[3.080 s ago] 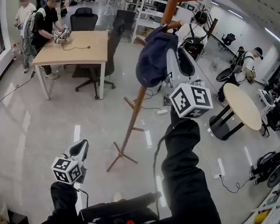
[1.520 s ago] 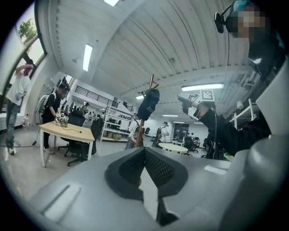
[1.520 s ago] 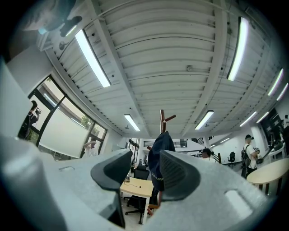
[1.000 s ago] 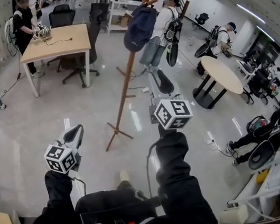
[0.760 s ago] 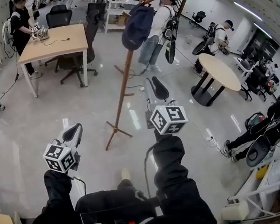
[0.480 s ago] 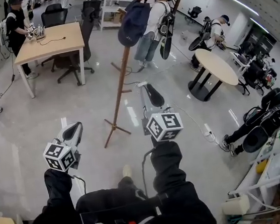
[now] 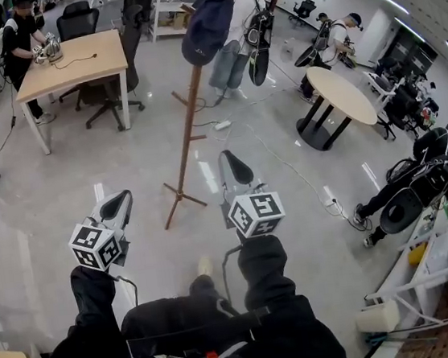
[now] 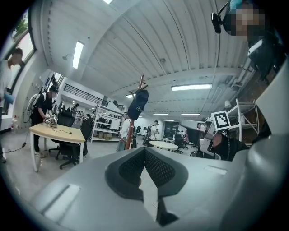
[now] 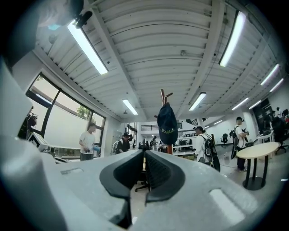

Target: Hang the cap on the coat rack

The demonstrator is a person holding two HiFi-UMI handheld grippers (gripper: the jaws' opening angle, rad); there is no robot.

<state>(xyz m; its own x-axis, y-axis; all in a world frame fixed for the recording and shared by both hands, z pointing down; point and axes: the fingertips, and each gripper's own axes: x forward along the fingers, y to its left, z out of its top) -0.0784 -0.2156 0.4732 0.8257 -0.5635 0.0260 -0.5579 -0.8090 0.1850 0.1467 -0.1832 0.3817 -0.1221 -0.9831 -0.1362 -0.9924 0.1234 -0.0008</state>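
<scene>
A dark blue cap (image 7: 207, 24) hangs on an upper peg of the wooden coat rack (image 7: 186, 130), which stands on the floor ahead of me. The left gripper view shows the cap (image 8: 137, 103) far off, and the right gripper view has the cap (image 9: 167, 124) too. My right gripper (image 7: 228, 159) is held low, well short of the rack. Its jaws have just been closing with nothing between them, and the pads now stand all but together. My left gripper (image 7: 122, 197) stays low at the left, shut and empty.
A wooden table (image 7: 72, 67) with office chairs and a person stands at the back left. A round table (image 7: 343, 94) is at the right. People stand behind the rack. One person crouches at the right (image 7: 419, 182). A power strip and cables (image 7: 221, 125) lie on the floor.
My right gripper has let go of the cap, drawn back from the rack and sunk toward my body. The cap stays hanging on the rack. My left gripper has hardly moved.
</scene>
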